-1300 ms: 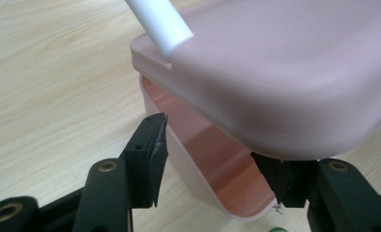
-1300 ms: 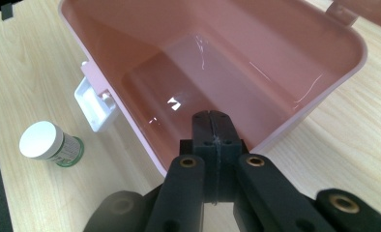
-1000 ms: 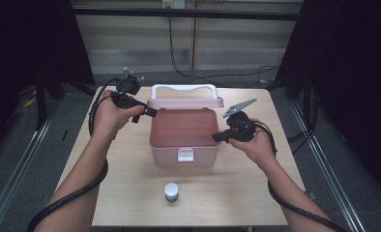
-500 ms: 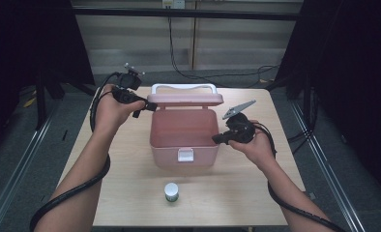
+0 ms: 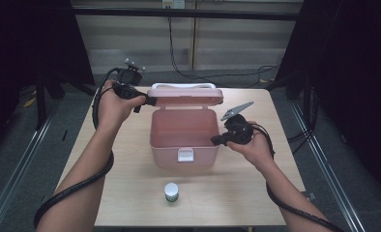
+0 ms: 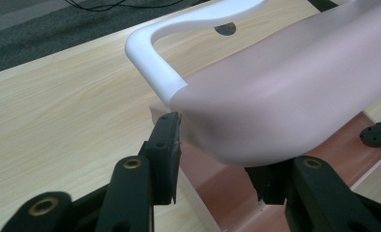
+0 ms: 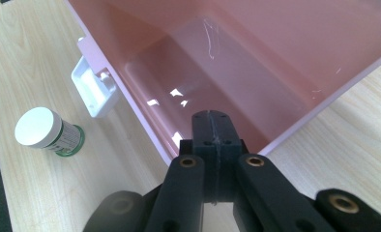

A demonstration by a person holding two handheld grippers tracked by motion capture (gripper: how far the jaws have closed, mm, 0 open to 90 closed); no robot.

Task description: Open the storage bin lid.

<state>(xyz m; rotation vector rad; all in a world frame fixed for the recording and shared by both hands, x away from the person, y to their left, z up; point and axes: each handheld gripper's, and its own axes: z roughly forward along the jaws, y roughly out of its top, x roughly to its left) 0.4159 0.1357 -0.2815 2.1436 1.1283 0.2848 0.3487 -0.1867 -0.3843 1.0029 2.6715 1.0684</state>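
My left claw (image 6: 212, 159) has just been closing around the pink box's raised lid (image 5: 186, 95), its long axis along the table's far edge; my right claw (image 7: 212, 126), shut and empty, rests at the box (image 5: 181, 133) rim.

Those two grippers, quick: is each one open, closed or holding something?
Left gripper: fingers have just been closing around the pink lid; whether they press on it cannot be told.
Right gripper: closed, holding nothing, at the box rim.

Glossy smooth pink plastic box (image 5: 183, 133), matt black tongs (image 6: 212, 159), pale wood-grain table (image 5: 237, 188).
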